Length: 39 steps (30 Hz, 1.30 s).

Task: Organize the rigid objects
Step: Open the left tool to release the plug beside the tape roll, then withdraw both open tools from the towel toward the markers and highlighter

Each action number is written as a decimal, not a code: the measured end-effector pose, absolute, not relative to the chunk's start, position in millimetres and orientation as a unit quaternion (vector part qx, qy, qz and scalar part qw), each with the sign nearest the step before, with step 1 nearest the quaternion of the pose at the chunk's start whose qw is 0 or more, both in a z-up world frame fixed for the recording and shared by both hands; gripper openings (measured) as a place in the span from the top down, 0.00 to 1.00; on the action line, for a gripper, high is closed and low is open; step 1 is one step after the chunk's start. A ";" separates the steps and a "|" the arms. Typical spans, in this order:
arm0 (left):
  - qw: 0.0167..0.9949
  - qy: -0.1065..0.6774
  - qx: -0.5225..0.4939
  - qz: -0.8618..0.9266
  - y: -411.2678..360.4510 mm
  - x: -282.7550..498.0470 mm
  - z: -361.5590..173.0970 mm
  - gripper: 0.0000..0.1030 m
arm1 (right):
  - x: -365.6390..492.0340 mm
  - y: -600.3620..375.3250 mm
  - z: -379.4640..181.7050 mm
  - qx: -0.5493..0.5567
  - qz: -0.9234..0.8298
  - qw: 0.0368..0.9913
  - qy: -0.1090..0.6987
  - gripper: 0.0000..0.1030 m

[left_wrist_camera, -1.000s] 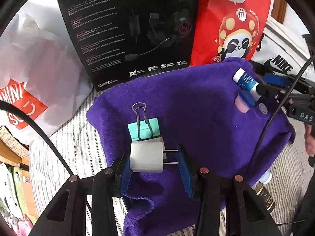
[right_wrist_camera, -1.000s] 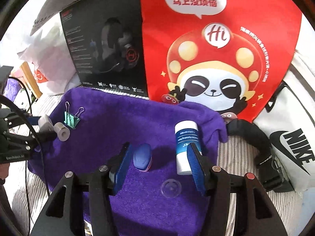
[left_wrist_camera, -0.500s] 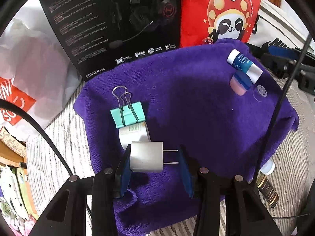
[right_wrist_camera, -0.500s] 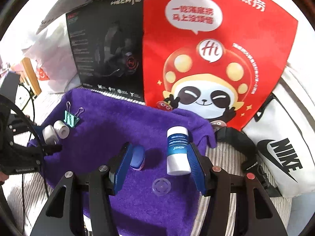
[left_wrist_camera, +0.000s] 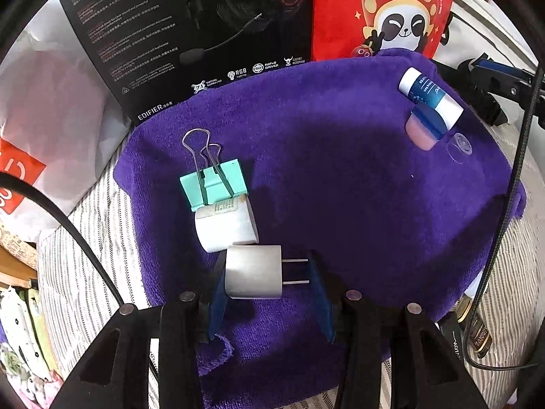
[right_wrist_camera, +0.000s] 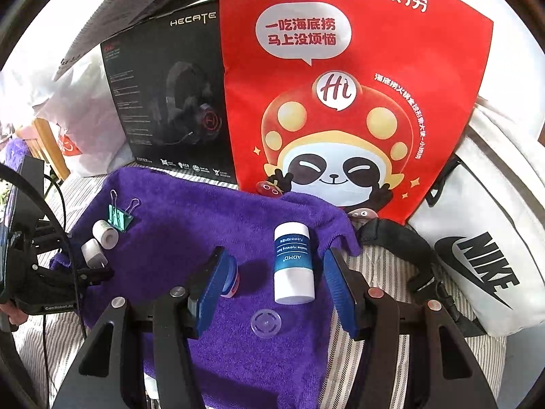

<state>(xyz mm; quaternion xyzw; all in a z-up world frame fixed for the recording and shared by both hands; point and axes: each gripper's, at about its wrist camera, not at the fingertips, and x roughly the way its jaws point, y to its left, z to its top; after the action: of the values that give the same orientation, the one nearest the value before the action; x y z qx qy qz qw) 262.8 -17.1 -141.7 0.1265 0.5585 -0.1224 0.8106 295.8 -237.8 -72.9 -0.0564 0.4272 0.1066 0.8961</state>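
My left gripper (left_wrist_camera: pixel 267 266) is shut on a white plug adapter (left_wrist_camera: pixel 253 272); its body sits against one pad and its prongs against the other. It hangs low over a purple towel (left_wrist_camera: pixel 340 170). Just beyond lie a white tape roll (left_wrist_camera: pixel 226 228) and a teal binder clip (left_wrist_camera: pixel 214 184). My right gripper (right_wrist_camera: pixel 275 255) stands open over the towel's right side. A blue-and-white bottle (right_wrist_camera: pixel 293 262) lies between its fingers, touching neither pad. A pink-and-blue case (right_wrist_camera: pixel 231 279) is partly hidden behind its left finger. A clear round lid (right_wrist_camera: pixel 265 322) lies nearer me.
A black headset box (left_wrist_camera: pixel 190 34) and a red panda bag (right_wrist_camera: pixel 340 102) stand behind the towel. A white Nike bag (right_wrist_camera: pixel 477 266) lies to the right and a white plastic bag (left_wrist_camera: pixel 51 102) to the left. Striped bedding (left_wrist_camera: pixel 95 238) surrounds the towel. A black cable (left_wrist_camera: pixel 504 204) hangs at right.
My left gripper has sunk toward the towel with the plug adapter, and the tape roll now shows behind it. My right gripper has drawn back from the bottle.
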 end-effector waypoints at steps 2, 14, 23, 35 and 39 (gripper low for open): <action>0.809 0.560 0.125 -0.124 -14.7 264.8 -141.5 0.58 | 296.2 -237.3 -73.7 -0.059 0.105 0.896 0.428 0.44; 0.810 0.563 0.129 -0.100 -9.7 265.9 -129.4 0.50 | 291.9 -239.8 -66.0 -0.059 0.109 0.898 0.422 0.44; 0.828 0.543 0.096 -0.103 -2.7 226.2 -70.4 0.50 | 258.2 -230.7 -32.9 -0.042 0.133 0.908 0.394 0.39; 0.840 0.515 0.073 -0.151 4.5 159.6 -38.5 0.50 | 188.8 -216.9 -42.8 0.012 0.166 0.866 0.472 0.39; 0.848 0.506 0.054 -0.151 4.7 146.7 -27.2 0.50 | 162.9 -205.8 -38.1 -0.013 0.175 0.868 0.464 0.39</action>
<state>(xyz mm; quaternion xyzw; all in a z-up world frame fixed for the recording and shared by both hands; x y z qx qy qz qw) 146.7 4.7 -27.2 0.0536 0.5057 -0.1509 0.8477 162.9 -205.8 -38.1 -0.0132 0.4638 0.1755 0.8683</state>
